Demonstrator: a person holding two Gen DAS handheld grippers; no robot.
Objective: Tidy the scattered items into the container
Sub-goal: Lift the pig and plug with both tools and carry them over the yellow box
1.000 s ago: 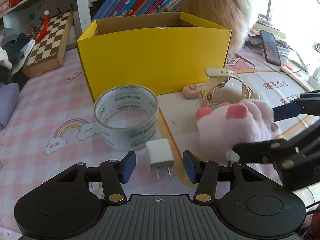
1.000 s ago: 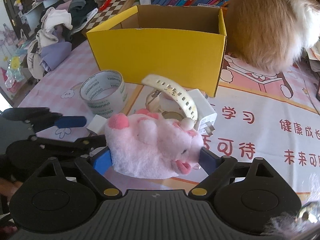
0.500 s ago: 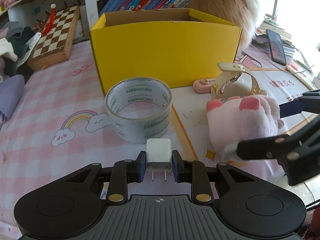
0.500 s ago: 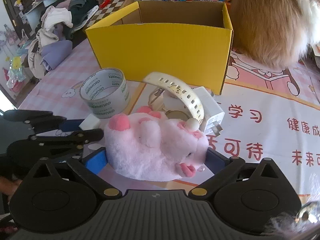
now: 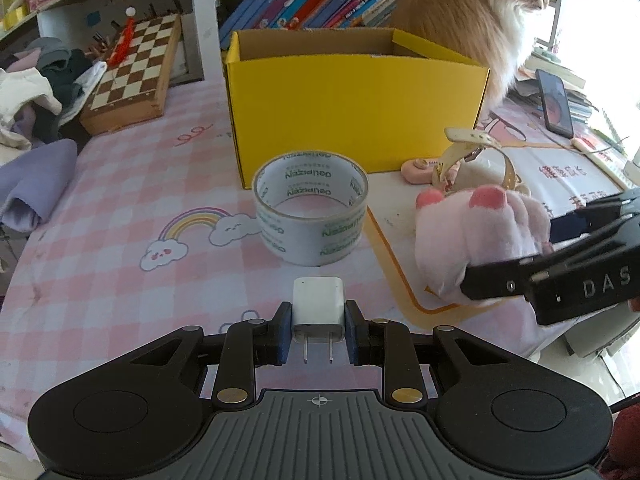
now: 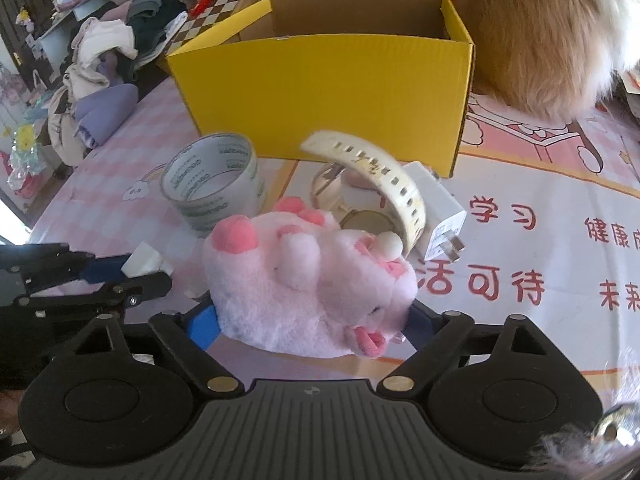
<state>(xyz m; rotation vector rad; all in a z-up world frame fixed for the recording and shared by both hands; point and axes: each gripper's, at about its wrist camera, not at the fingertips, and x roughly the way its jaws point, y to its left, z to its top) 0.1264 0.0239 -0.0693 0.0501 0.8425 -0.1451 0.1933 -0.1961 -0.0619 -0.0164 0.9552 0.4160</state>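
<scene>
At bottom center of the left view, the charger (image 5: 318, 309) is now clamped by the left gripper (image 5: 318, 334), which was open a second ago. Right gripper (image 6: 312, 326) jaws are closing around the plush (image 6: 308, 284). Box (image 5: 356, 112) sits upper center, so both can be carried over soon, probably.

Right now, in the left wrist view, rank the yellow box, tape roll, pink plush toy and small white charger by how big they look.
1. Yellow box
2. Pink plush toy and tape roll: look alike, unsure
3. Small white charger, smallest despite being nearest
</scene>
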